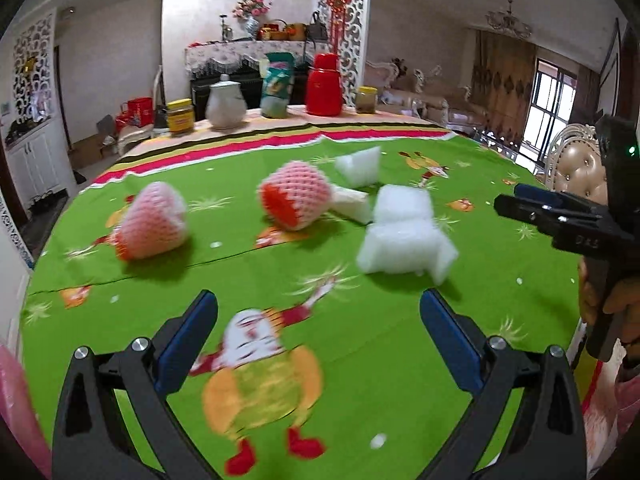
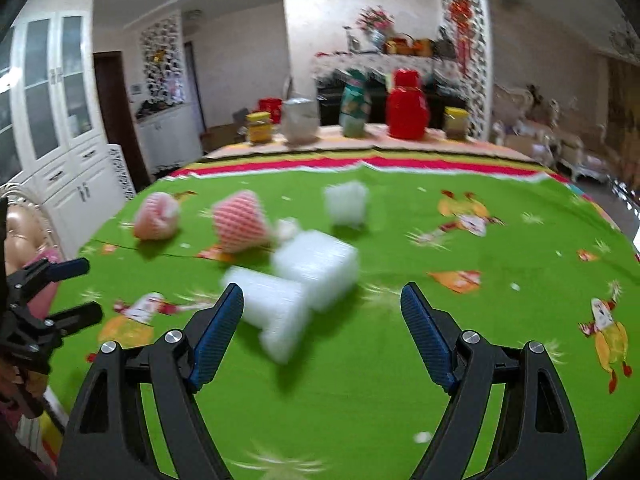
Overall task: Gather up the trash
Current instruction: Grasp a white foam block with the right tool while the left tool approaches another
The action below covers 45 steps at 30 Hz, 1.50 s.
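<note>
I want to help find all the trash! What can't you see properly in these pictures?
- White foam pieces, right wrist view: smeared by motion blur, so their count and shapes are unclear.
- Jar labels, both views: too small and blurred to read.
- Pink thing, left wrist view: cut off by the left edge, cannot tell what it is.
- Right gripper, left wrist view: partly cut off by the right edge.

White walls [image 1: 116,52], chandelier [image 1: 509,20], curtained window [image 1: 554,96], white cabinets [image 2: 60,120]
</note>
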Each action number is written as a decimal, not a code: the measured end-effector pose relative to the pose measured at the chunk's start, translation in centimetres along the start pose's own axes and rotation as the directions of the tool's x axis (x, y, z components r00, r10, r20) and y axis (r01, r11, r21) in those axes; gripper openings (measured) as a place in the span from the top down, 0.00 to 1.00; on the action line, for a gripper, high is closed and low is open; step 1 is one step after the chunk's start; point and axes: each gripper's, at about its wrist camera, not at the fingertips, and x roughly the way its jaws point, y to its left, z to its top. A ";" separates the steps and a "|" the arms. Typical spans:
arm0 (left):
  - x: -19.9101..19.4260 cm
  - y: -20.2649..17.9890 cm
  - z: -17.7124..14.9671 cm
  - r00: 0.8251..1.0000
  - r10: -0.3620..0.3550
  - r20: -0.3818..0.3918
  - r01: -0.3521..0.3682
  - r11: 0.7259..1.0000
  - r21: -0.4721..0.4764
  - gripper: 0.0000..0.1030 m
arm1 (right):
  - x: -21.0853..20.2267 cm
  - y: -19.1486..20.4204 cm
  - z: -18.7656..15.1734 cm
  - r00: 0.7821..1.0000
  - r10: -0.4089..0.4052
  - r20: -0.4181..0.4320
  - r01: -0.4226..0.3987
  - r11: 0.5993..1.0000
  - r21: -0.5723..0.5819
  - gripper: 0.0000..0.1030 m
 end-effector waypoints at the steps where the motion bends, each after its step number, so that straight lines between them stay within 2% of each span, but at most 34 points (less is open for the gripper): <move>1: 0.5 -0.4 0.3 1.000 -0.010 -0.005 0.010 1.000 -0.005 0.05 | 0.2 -0.8 -0.2 1.000 -0.005 -0.007 0.005 1.000 0.011 0.25; 4: 1.6 -1.4 1.1 0.999 -0.041 0.002 0.041 0.999 -0.003 0.05 | 1.2 -3.5 -0.6 1.000 -0.003 -0.027 0.004 0.999 0.049 0.25; 6: 2.5 -2.1 1.8 1.000 -0.006 0.014 0.006 1.000 0.022 0.05 | 2.0 -4.3 -0.4 0.999 -0.005 -0.042 0.007 0.999 0.045 0.25; 8: 3.7 -2.0 2.1 1.000 0.016 0.006 -0.016 1.000 0.007 0.05 | 2.8 -4.8 0.0 0.999 -0.012 -0.048 0.014 0.999 0.037 0.25; 12: 5.9 -0.5 2.5 0.998 -0.049 -0.047 0.044 0.995 -0.085 0.06 | 5.3 -5.1 1.5 0.998 0.011 -0.058 -0.009 0.999 0.038 0.25; 16: 7.1 0.4 3.5 0.996 -0.084 -0.043 0.080 0.993 -0.087 0.10 | 8.5 -4.6 3.3 0.996 0.032 -0.078 -0.031 0.999 0.016 0.25; 20: 8.0 1.0 4.6 0.997 -0.072 -0.038 0.068 0.994 -0.085 0.10 | 12.5 -5.0 6.0 0.994 0.067 -0.088 -0.063 0.997 0.046 0.25; 25: 9.4 2.0 4.7 0.991 -0.108 -0.074 0.098 0.986 -0.132 0.10 | 18.1 -4.6 8.7 0.986 0.080 -0.149 -0.074 0.996 0.044 0.25; 28: 10.1 2.2 4.9 0.980 -0.170 -0.102 0.154 0.977 -0.149 0.10 | 21.8 -3.7 9.9 0.978 0.062 -0.200 -0.063 0.998 0.001 0.25; 31: 10.9 2.1 5.4 0.978 -0.183 -0.103 0.167 0.975 -0.144 0.10 | 24.2 -3.4 10.4 0.971 0.045 -0.236 -0.053 0.998 -0.029 0.25; 34: 11.6 2.1 6.2 0.973 -0.208 -0.098 0.191 0.969 -0.157 0.10 | 26.5 -3.5 10.3 0.953 0.079 -0.293 -0.090 0.996 -0.024 0.25; 35: 11.8 1.9 6.4 0.972 -0.215 -0.095 0.198 0.967 -0.160 0.10 | 26.8 -3.6 10.2 0.950 0.084 -0.301 -0.096 0.995 -0.024 0.26; 36: 12.0 1.8 6.5 0.971 -0.220 -0.093 0.203 0.965 -0.164 0.10 | 27.0 -3.7 10.1 0.949 0.078 -0.306 -0.092 0.995 -0.032 0.33; 37: 12.3 1.7 6.6 0.968 -0.232 -0.094 0.214 0.962 -0.168 0.10 | 27.2 -3.7 9.8 0.949 0.075 -0.307 -0.092 0.995 -0.042 0.45; 42: 14.2 0.7 7.0 0.949 -0.282 -0.140 0.252 0.948 -0.195 0.30 | 24.4 -4.8 9.3 0.965 0.120 -0.233 -0.128 0.992 -0.018 0.47; 45: 15.5 -0.1 7.8 0.937 -0.312 -0.157 0.282 0.941 -0.186 0.32 | 21.6 -6.2 8.8 0.974 0.123 -0.189 -0.124 0.992 0.004 0.47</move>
